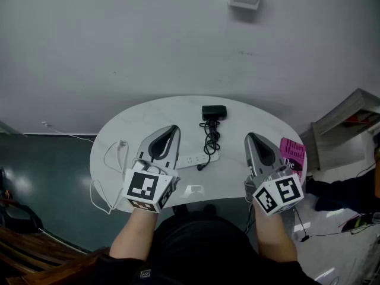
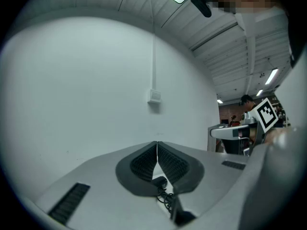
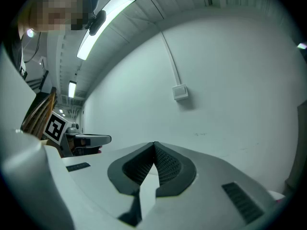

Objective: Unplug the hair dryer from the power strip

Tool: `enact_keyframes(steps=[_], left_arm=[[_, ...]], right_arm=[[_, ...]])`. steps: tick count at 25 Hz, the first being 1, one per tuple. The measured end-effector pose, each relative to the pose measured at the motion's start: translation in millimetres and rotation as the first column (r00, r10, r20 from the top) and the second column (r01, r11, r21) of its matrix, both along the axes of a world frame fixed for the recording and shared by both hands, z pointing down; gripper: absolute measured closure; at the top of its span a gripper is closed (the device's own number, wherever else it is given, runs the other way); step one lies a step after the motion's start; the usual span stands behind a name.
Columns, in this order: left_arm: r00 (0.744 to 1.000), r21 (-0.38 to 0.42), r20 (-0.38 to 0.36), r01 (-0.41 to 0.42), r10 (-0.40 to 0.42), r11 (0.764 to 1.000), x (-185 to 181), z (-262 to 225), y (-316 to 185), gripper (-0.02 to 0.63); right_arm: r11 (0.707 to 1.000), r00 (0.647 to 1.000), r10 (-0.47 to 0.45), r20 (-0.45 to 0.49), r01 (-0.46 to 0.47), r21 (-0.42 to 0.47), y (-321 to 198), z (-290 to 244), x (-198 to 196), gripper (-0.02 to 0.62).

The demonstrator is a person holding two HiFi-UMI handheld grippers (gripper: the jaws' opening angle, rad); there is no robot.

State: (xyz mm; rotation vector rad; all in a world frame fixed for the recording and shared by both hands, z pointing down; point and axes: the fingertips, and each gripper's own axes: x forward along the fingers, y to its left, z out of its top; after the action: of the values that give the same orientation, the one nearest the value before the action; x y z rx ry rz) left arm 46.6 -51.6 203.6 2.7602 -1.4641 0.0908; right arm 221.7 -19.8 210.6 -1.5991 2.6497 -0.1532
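The pink book with dark letters (image 1: pixel 293 153) lies at the right edge of the round white table (image 1: pixel 124 129), and the grey right gripper (image 1: pixel 252 136) covers its left part. The long white power strip (image 1: pixel 199 158) has its left end hidden behind the grey left gripper (image 1: pixel 172 128), and the black plug (image 1: pixel 202 166) on the thin black cord (image 1: pixel 211 136) is too small to tell if it sits in a socket. In the left gripper view only a bit of the small black hair dryer (image 2: pixel 159 180) shows under the jaws.
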Motion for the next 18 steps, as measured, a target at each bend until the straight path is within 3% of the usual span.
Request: enact_keyframes(steps=[18], left_arm=[[0.999,0.003,0.037,-0.001,0.001,1.000,-4,7,-4,0.592]], right_arm=[[1.000,1.000,-0.002,-0.013,0.001,-0.031,-1,15,5,0.561]])
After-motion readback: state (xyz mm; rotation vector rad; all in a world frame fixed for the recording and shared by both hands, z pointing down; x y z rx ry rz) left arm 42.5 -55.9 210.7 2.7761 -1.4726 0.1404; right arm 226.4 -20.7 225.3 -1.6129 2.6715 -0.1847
